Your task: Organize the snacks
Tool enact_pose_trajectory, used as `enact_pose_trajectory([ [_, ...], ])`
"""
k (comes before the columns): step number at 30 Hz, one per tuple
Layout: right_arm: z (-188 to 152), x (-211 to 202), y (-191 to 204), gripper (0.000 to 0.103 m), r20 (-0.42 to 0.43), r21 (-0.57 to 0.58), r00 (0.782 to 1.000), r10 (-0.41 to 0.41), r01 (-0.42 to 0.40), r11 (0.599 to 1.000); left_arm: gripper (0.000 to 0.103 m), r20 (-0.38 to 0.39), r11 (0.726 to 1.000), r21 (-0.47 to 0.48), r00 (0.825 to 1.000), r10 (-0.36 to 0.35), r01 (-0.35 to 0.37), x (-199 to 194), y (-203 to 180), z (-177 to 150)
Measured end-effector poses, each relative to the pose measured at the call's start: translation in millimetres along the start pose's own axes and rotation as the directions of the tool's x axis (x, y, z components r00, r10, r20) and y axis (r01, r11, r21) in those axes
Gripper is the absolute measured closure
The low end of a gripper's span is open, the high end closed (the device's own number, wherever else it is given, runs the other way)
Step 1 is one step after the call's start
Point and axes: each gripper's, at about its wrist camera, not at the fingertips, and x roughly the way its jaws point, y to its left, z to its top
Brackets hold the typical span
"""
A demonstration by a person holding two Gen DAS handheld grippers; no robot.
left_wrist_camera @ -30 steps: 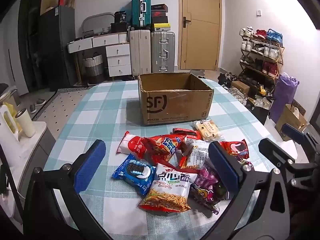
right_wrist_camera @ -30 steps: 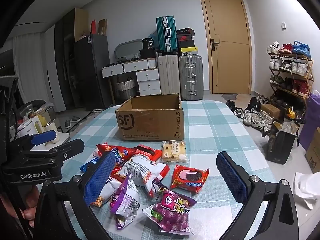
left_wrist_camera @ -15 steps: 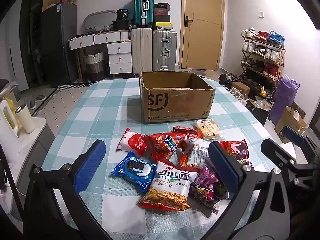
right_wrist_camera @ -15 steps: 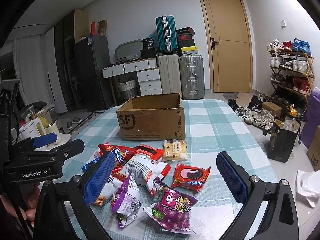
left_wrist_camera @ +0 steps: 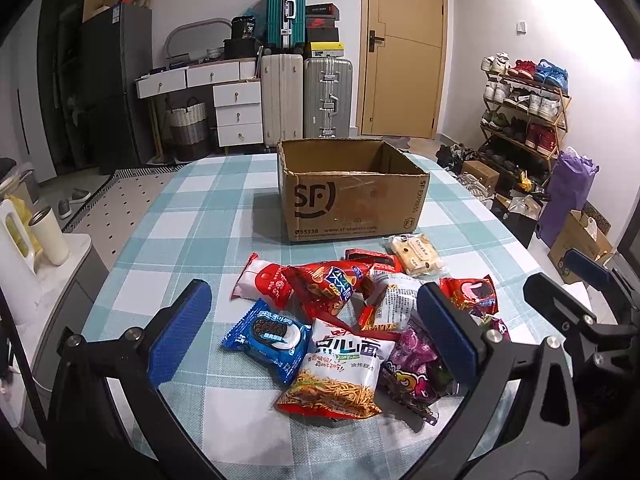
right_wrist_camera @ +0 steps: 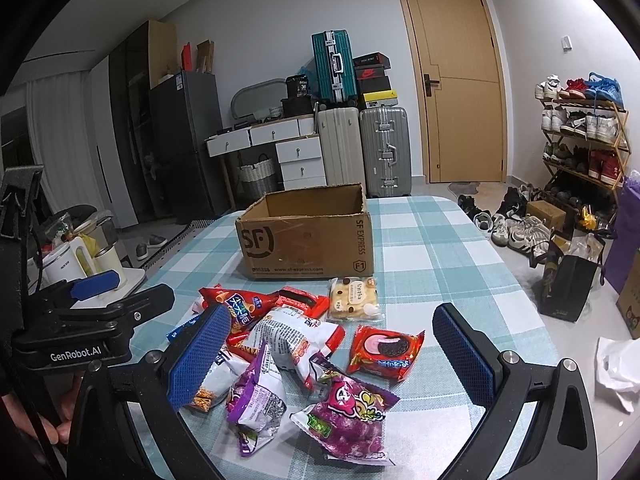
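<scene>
- Left gripper [left_wrist_camera: 316, 336]: fingers [left_wrist_camera: 180, 336] spread wide apart, holding nothing, above the near edge of the snack pile.
- Right gripper [right_wrist_camera: 332, 356]: fingers [right_wrist_camera: 464, 356] likewise wide apart, nothing between them, above the near right part of the pile.
- Counter [left_wrist_camera: 200, 216]: covered with a teal-and-white checked cloth.
- Cardboard box [left_wrist_camera: 352, 192]: open at the top, printed "SF", stands upright on the counter beyond the snacks; interior floor not visible from either view.
- Snack pile: lies on the counter in front of the box, none of it in the box as far as can be seen.
- Blue Oreo pack [left_wrist_camera: 268, 340]: flat on the cloth at the left edge of the pile, touching the noodle snack bag [left_wrist_camera: 340, 372] beside it.
- Red crisp bag [left_wrist_camera: 328, 288]: overlaps a red-and-white packet [left_wrist_camera: 264, 284] on its left.
- Purple candy bag [right_wrist_camera: 348, 416]: nearest the right gripper; a second purple packet [right_wrist_camera: 256, 396] is just to its left.
- Red Oreo pack [right_wrist_camera: 384, 348]: on the right side of the pile, apart from the purple candy bag.
- Small cake pack [right_wrist_camera: 354, 296]: closest snack to the box, just in front of its right corner.
- White-and-red bag [right_wrist_camera: 296, 340]: in the centre, on top of its neighbours.
</scene>
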Motion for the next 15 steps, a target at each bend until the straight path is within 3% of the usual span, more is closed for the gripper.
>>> enact_pose_trajectory([
  [15, 2.3, -0.5, 2.9, 0.000, 0.006, 0.002, 1.000, 0.000, 0.000, 1.000, 0.001, -0.005, 1.000, -0.002, 1.000, 0.002, -0.002, 1.8, 1.3, -2.2],
])
